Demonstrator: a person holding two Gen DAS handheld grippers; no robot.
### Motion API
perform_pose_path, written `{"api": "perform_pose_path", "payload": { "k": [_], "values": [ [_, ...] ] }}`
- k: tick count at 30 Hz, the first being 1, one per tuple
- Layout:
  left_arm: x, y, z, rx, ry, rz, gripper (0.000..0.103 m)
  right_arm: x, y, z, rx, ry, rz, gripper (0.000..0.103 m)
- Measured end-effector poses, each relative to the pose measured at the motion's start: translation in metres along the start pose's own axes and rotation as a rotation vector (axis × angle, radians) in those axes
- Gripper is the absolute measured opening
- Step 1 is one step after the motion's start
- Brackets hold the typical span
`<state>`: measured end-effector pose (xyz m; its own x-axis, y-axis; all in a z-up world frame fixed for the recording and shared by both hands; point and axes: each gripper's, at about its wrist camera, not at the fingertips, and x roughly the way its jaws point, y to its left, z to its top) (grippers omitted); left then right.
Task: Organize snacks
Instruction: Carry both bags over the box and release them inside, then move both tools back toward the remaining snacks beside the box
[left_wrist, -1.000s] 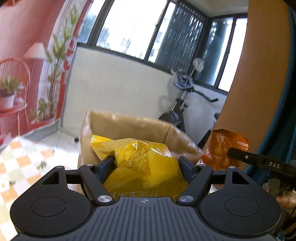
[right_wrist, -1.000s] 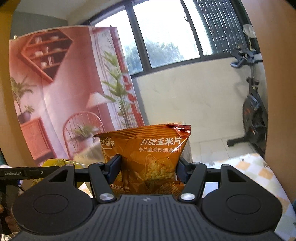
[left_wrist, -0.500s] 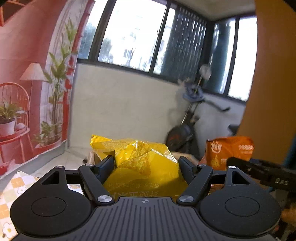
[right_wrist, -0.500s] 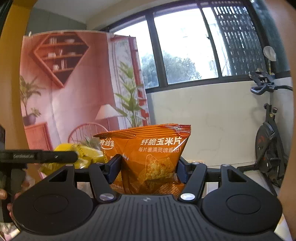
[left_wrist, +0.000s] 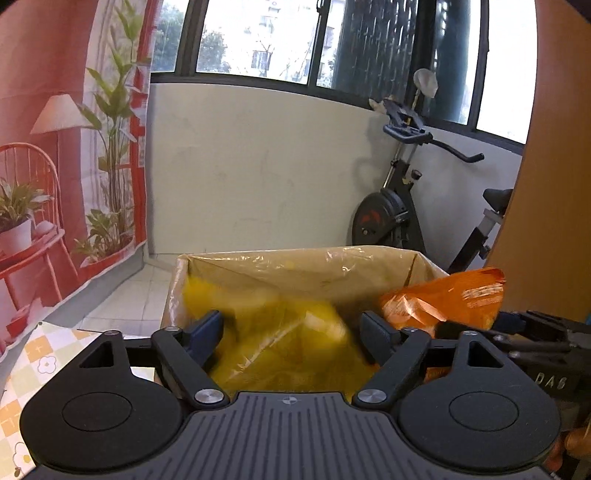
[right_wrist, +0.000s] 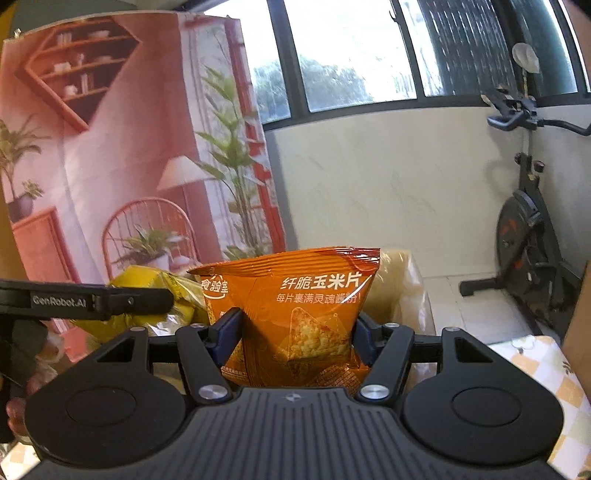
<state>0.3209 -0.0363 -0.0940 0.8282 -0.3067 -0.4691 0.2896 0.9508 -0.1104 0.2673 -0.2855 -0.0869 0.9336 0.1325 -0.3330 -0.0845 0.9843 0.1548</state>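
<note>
In the left wrist view a yellow snack bag (left_wrist: 266, 343) is blurred and low between the fingers of my left gripper (left_wrist: 291, 328). Its jaws are opening, with a gap beside the right finger. The bag hangs inside the mouth of an open cardboard box (left_wrist: 295, 266). My right gripper (right_wrist: 295, 328) is shut on an upright orange corn chip bag (right_wrist: 295, 295). Its jaws are easing apart, but both pads still touch the bag's sides. That orange bag (left_wrist: 450, 299) shows over the box's right corner. From the right wrist camera, the yellow bag (right_wrist: 155, 284) lies left, behind a left finger (right_wrist: 92, 301).
An exercise bike (left_wrist: 399, 206) stands on the tiled floor behind the box, against a pale wall. A printed pink room backdrop (left_wrist: 55, 147) hangs at the left. A checked tablecloth (left_wrist: 33, 362) covers the table under the grippers. A brown panel (left_wrist: 554, 184) fills the right side.
Both grippers swung across to the box, which now fills the lower middle. The left jaws widened and the yellow bag slipped lower and blurred. The orange bag stays gripped.
</note>
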Motion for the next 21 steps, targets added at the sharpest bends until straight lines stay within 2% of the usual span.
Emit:
{"api": "perform_pose_path", "payload": {
  "k": [2,4,6,13,21],
  "values": [
    [-0.002,0.001,0.002,0.003,-0.002,-0.001,0.089,0.001,0.002,-0.002,-0.016,0.007,-0.009,0.066],
    [-0.003,0.000,0.003,0.010,-0.008,0.009,0.089,0.001,0.003,-0.003,-0.020,0.007,-0.006,0.072],
    [-0.008,0.001,0.001,0.008,-0.012,0.010,0.089,-0.002,0.004,-0.003,-0.013,-0.002,-0.003,0.074],
    [-0.035,0.000,-0.004,0.004,-0.020,0.015,0.089,-0.026,0.005,-0.005,-0.003,-0.025,0.009,0.074],
    [-0.078,0.008,-0.014,-0.019,-0.030,0.017,0.089,-0.073,0.014,-0.013,0.004,-0.061,0.035,0.074]
  ]
}}
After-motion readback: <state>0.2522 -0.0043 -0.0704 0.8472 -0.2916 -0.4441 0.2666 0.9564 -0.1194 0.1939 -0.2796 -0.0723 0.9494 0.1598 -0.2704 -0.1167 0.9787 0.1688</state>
